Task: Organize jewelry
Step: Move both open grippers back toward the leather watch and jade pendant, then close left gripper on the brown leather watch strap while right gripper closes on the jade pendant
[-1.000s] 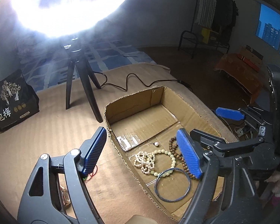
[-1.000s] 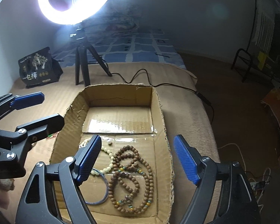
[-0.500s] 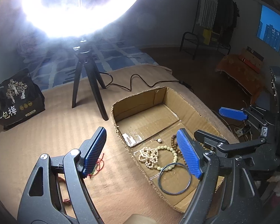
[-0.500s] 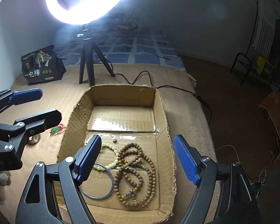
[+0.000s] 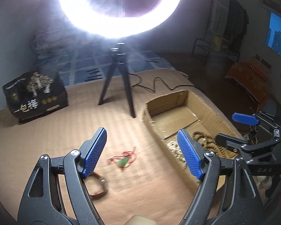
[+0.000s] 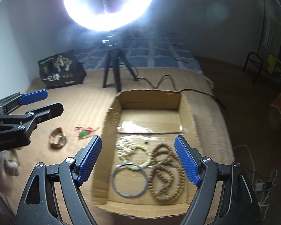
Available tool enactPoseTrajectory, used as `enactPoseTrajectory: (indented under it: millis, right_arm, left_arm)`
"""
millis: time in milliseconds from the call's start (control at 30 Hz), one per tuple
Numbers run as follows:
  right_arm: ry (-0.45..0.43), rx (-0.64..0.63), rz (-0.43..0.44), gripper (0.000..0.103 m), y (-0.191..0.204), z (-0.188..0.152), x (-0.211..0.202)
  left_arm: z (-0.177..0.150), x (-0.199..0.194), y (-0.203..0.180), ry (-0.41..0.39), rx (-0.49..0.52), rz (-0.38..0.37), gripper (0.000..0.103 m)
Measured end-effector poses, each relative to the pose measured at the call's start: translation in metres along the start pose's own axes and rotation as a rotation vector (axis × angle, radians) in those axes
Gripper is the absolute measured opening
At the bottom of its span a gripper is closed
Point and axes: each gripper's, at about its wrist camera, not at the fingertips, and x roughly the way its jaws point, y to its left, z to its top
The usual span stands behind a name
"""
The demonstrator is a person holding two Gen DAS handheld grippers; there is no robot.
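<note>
An open cardboard box [image 6: 185,112] [image 5: 148,112] lies on the tan bed cover. Inside it are a cream bead string [image 6: 129,148], a blue bangle [image 6: 129,180] and a brown wooden bead necklace [image 6: 166,172]. On the cover left of the box lie a green pendant on red cord [image 5: 124,161] [image 6: 85,133] and a brown bracelet [image 5: 99,184] [image 6: 58,140]. My left gripper [image 5: 143,155] is open above the cover, the pendant seen between its blue pads. My right gripper [image 6: 137,159] is open above the box with nothing between its fingers.
A ring light on a black tripod [image 5: 119,78] [image 6: 112,69] stands behind the box, its cable [image 5: 159,84] trailing right. A black printed bag [image 5: 35,95] [image 6: 61,69] sits at the back left. The bed edge drops off right of the box.
The left gripper has swung left, away from the box and over the cover, so the pendant and bracelet now show. The right gripper has drawn back slightly, showing more of the box.
</note>
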Motion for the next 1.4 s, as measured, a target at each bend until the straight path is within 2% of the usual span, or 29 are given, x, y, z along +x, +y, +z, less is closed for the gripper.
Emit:
enactPoseTrajectory:
  millis: [400, 600, 733, 833, 900, 1000, 1100, 1233, 1300, 1400]
  right_arm:
    - [0.035, -0.077, 0.093, 0.080, 0.059, 0.011, 0.013]
    - [0.100, -0.065, 0.180, 0.080, 0.084, 0.016, 0.033]
    - [0.146, -0.042, 0.202, 0.080, 0.096, 0.018, 0.051]
    - [0.181, 0.012, 0.208, 0.079, 0.099, 0.017, 0.067]
    - [0.206, 0.038, 0.210, 0.063, 0.102, 0.017, 0.077]
    - [0.251, 0.066, 0.203, 0.052, 0.107, 0.014, 0.096]
    - [0.277, 0.067, 0.180, 0.046, 0.112, 0.012, 0.108]
    - [0.301, 0.058, 0.138, 0.043, 0.120, 0.012, 0.121]
    - [0.311, 0.065, 0.124, 0.041, 0.122, 0.014, 0.128]
    - [0.323, 0.076, 0.110, 0.040, 0.124, 0.016, 0.137]
  left_arm:
    - [-0.031, -0.020, 0.083, 0.019, -0.119, 0.035, 0.080]
    - [-0.053, -0.014, 0.110, 0.063, -0.151, 0.043, 0.080]
    - [-0.065, -0.008, 0.122, 0.091, -0.179, 0.034, 0.080]
    - [-0.074, 0.000, 0.128, 0.119, -0.208, 0.014, 0.071]
    - [-0.080, 0.006, 0.130, 0.141, -0.224, 0.002, 0.067]
    - [-0.086, 0.014, 0.132, 0.164, -0.237, -0.010, 0.060]
    - [-0.091, 0.022, 0.132, 0.181, -0.247, -0.028, 0.053]
    - [-0.094, 0.031, 0.131, 0.191, -0.250, -0.040, 0.053]
    - [-0.096, 0.034, 0.131, 0.195, -0.251, -0.044, 0.047]
    - [-0.096, 0.040, 0.131, 0.199, -0.256, -0.049, 0.047]
